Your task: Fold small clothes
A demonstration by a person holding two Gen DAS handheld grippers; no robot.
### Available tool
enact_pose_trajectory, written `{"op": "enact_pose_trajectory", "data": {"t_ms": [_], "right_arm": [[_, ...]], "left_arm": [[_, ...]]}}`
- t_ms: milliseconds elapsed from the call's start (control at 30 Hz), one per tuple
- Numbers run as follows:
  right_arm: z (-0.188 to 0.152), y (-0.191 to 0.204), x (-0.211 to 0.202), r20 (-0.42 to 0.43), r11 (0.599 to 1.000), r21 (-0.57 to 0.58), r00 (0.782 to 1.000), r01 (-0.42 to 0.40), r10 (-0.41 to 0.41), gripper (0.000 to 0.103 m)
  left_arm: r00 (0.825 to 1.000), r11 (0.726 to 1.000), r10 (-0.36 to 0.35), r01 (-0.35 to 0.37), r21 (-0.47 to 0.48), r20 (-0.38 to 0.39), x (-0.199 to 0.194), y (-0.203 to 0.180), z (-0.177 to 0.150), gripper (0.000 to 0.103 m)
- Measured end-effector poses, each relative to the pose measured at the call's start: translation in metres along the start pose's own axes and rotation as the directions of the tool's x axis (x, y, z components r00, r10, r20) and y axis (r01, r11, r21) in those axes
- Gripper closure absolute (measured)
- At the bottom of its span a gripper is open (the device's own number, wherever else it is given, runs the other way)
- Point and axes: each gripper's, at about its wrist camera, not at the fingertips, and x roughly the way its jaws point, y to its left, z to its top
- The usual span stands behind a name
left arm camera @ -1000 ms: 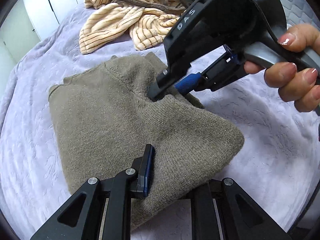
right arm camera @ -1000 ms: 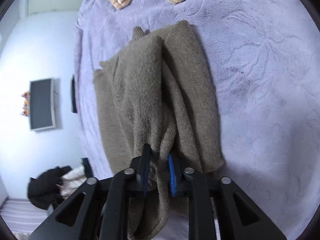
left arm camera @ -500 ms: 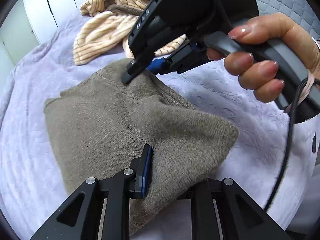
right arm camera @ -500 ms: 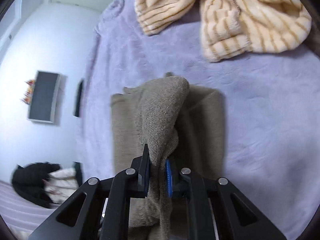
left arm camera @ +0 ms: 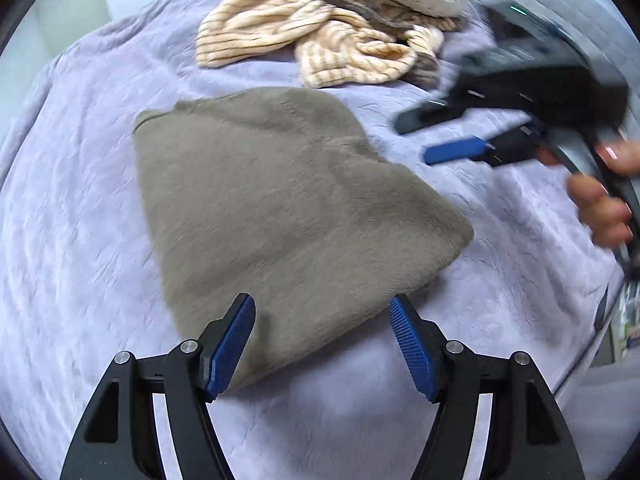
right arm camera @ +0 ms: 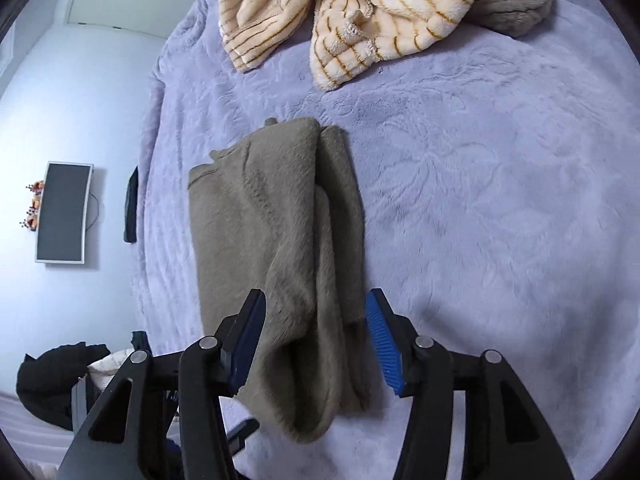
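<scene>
On a lilac plush blanket (right arm camera: 500,208) with an embossed swirl pattern: a taupe fuzzy garment (left arm camera: 280,208), folded to a rough trapezoid, soft nap, doubled edge along one side. Beyond it, a crumpled cream fleece with tan stripes (right arm camera: 352,12), touching a grey-brown plush piece (right arm camera: 516,4). Left gripper (left arm camera: 322,344) spread wide, blue ribbed pads either side of the garment's near edge, nothing pinched. Right gripper (right arm camera: 316,340) likewise released, straddling the fold's near end; in the left view blurred, well apart from the cloth. Garment's underlayers hidden. Pale wall, dark screen (right arm camera: 62,212), black heap (right arm camera: 48,384) by the floor.
</scene>
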Motion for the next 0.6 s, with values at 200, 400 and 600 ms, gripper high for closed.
{"op": "enact_pose_trajectory", "data": {"t_ms": [200, 400, 600], "right_arm": [[-0.038, 0.035, 0.002, -0.046, 0.993, -0.116, 0.999, 0.013, -0.019, 0.053], [-0.056, 0.005, 0.040, -0.105, 0.975, -0.083, 0.971, 0.206, -0.215, 0.090], [-0.075, -0.027, 0.043, -0.123, 0.978, 0.009, 0.971, 0.210, -0.207, 0.090]], "left_arm": [[0.997, 0.979, 0.083, -0.081, -0.186, 0.000, -0.005, 0.054, 0.009, 0.032], [0.987, 0.958, 0.112, -0.137, -0.251, -0.114, 0.033, 0.077, 0.001, 0.032], [0.982, 0.956, 0.083, -0.127, -0.266, -0.171, 0.042, 0.071, -0.020, 0.032]]}}
